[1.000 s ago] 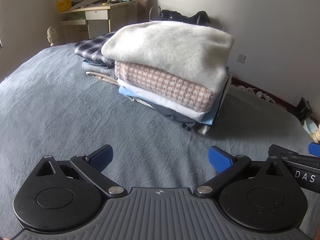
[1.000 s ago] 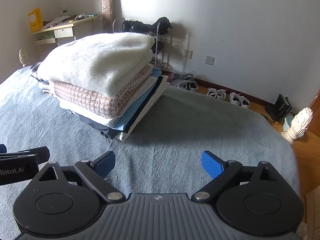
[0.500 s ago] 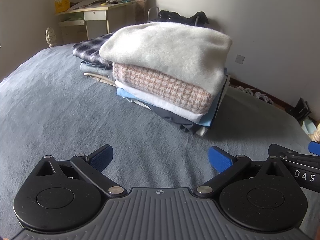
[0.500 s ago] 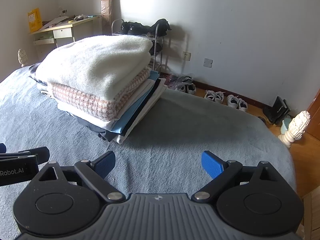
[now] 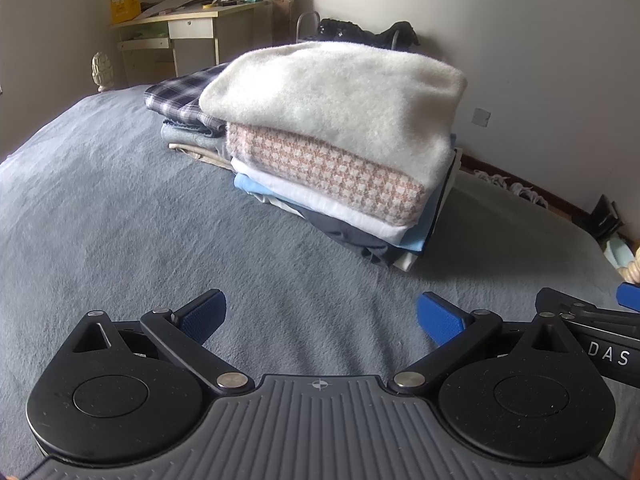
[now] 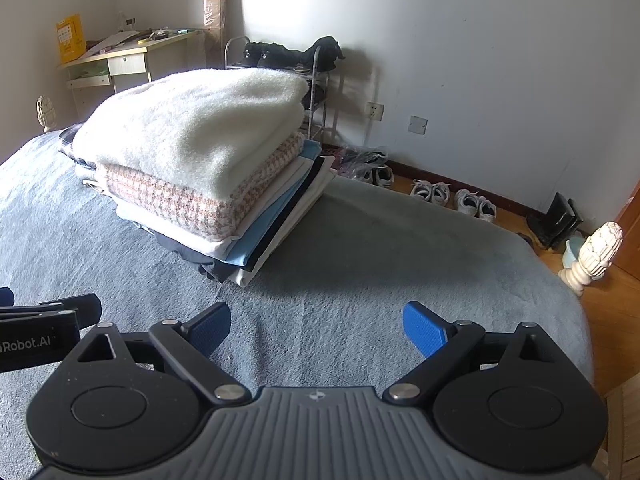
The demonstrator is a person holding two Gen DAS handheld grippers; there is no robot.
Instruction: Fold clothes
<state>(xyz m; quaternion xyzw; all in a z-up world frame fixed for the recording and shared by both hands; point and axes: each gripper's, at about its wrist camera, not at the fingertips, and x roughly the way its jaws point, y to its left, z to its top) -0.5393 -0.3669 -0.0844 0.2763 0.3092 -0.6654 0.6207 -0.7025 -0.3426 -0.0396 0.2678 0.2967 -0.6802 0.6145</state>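
Note:
A stack of folded clothes sits on the grey-blue bed (image 5: pixel 120 216). A fluffy white sweater (image 5: pixel 340 96) lies on top, over a pink houndstooth piece (image 5: pixel 328 168), then white, light blue and dark layers. A plaid garment (image 5: pixel 180 96) lies folded behind it. The stack also shows in the right wrist view (image 6: pixel 192 136). My left gripper (image 5: pixel 318 318) is open and empty, low over the bed in front of the stack. My right gripper (image 6: pixel 316 326) is open and empty beside it.
A desk (image 5: pixel 192 32) with papers stands at the far wall. A shoe rack (image 6: pixel 296 68) stands behind the stack. Shoes (image 6: pixel 452 198) lie on the floor along the wall. A white bedpost finial (image 6: pixel 596 252) marks the bed's right corner.
Both grippers have drawn back slightly from the stack. Both stay open and empty.

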